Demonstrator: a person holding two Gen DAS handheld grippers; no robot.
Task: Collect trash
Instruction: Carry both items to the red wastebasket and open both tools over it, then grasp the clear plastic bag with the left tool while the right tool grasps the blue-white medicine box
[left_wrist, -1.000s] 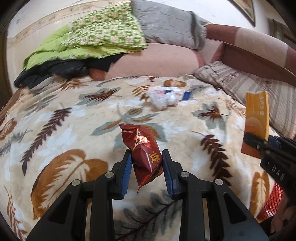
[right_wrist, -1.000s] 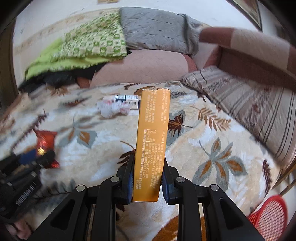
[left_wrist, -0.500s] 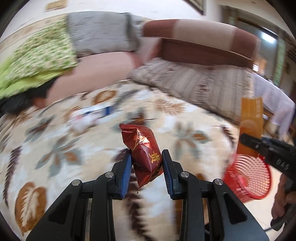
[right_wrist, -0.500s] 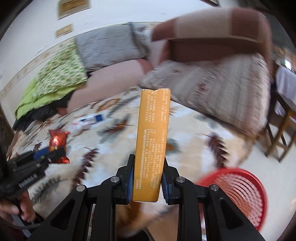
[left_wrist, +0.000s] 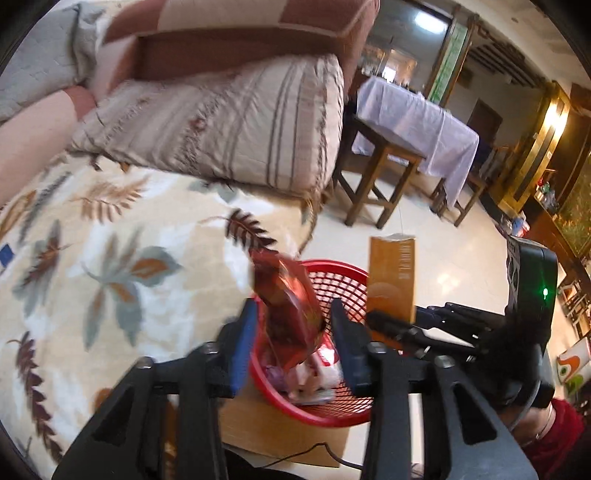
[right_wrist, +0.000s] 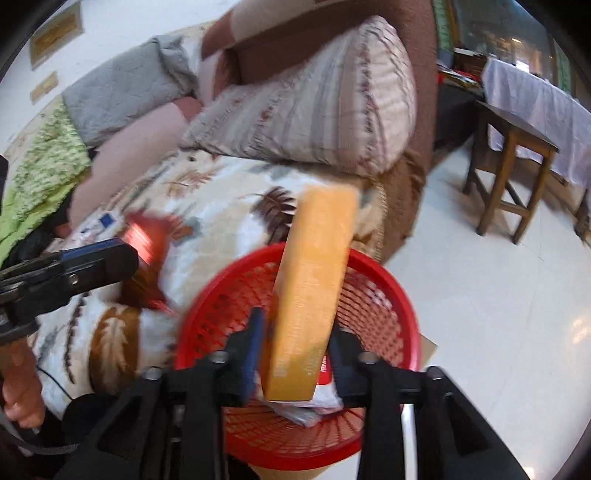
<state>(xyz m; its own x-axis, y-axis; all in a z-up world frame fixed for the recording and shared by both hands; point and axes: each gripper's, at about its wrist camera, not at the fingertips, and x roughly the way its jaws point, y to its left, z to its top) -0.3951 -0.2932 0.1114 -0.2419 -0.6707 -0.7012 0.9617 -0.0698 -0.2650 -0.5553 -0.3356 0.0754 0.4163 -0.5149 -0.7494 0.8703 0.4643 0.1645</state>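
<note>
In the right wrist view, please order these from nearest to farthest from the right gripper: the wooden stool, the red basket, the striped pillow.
1. The red basket lies directly under the right gripper.
2. The striped pillow lies beyond the basket, on the bed, ahead.
3. The wooden stool stands on the floor, far right; it looks farthest.

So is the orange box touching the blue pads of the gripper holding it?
Apart. In the right wrist view the right gripper stands open, and the tilted orange box has a gap on each side from the blue pads above the red basket.
</note>
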